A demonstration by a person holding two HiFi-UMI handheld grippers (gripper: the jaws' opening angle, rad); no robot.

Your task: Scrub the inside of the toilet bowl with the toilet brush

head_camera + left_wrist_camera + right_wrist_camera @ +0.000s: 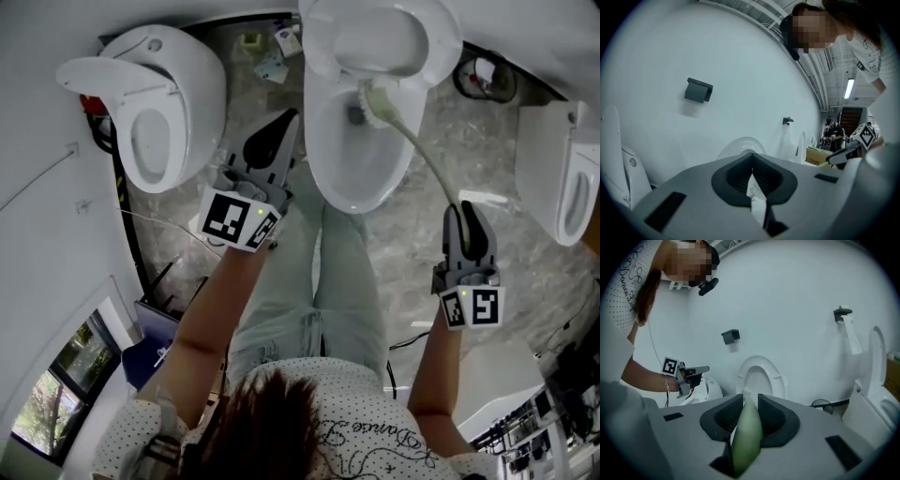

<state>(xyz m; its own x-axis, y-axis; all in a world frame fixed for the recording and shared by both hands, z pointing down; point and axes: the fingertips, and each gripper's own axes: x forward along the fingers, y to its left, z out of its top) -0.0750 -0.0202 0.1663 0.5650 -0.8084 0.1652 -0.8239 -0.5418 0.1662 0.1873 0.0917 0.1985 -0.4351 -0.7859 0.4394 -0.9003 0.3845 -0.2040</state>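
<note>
**While the brush head sits in the bowl, the right jaws clamp its handle**

Where the middle toilet bowl [375, 178] stands open with its seat [375, 37] raised, the toilet brush [422, 145] reaches in from the right. Its pale head [380, 101] lies against the bowl's inner wall, near the drain. The green handle [746, 437] curves back to the right gripper [466, 220], whose jaws are clenched on it. The left gripper [281, 127] hangs just beside the bowl's left rim, with its jaws pressed together and nothing between them. The person's legs [328, 272], in light jeans, stand before the bowl. Two more toilets flank it: one on the left [141, 103] and one on the right [572, 178].
</note>
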